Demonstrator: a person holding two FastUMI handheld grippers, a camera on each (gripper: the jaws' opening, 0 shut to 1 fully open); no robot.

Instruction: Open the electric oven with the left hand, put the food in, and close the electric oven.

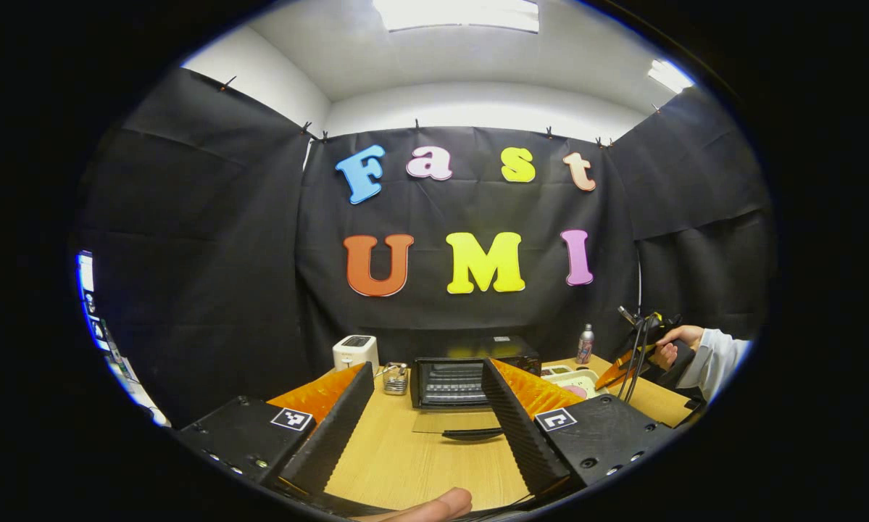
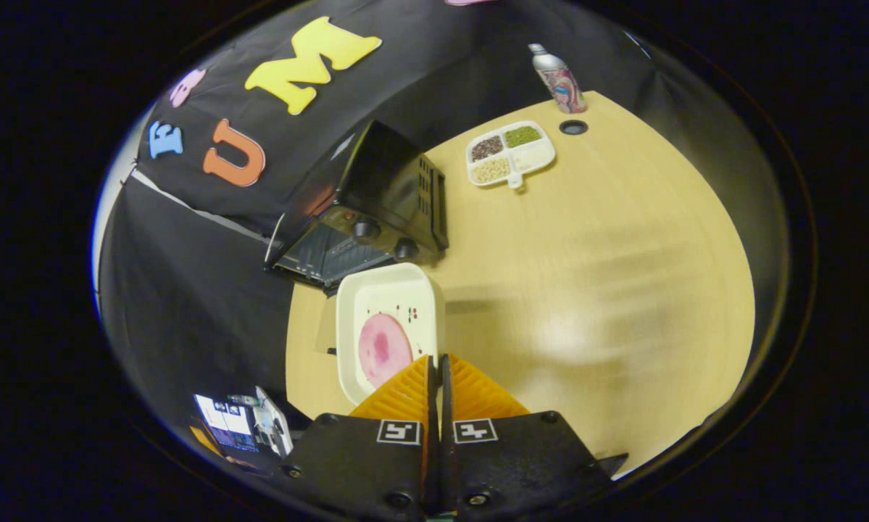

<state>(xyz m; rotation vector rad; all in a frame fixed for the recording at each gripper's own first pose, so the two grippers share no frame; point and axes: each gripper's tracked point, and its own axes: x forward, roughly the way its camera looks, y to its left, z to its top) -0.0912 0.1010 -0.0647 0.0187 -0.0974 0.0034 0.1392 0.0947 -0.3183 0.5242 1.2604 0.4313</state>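
Right gripper view: the rim of the white tray [image 2: 387, 304] with 1 pink slice is pinched by the right gripper [image 2: 436, 370] beside the open oven [image 2: 376, 210]; it is judged stiff, light; the left gripper [image 1: 427, 406] is spread

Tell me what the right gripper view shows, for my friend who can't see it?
The right tool is shut on the rim of a white tray holding a pink food slice, above a wooden table. A black oven sits beyond, door open.
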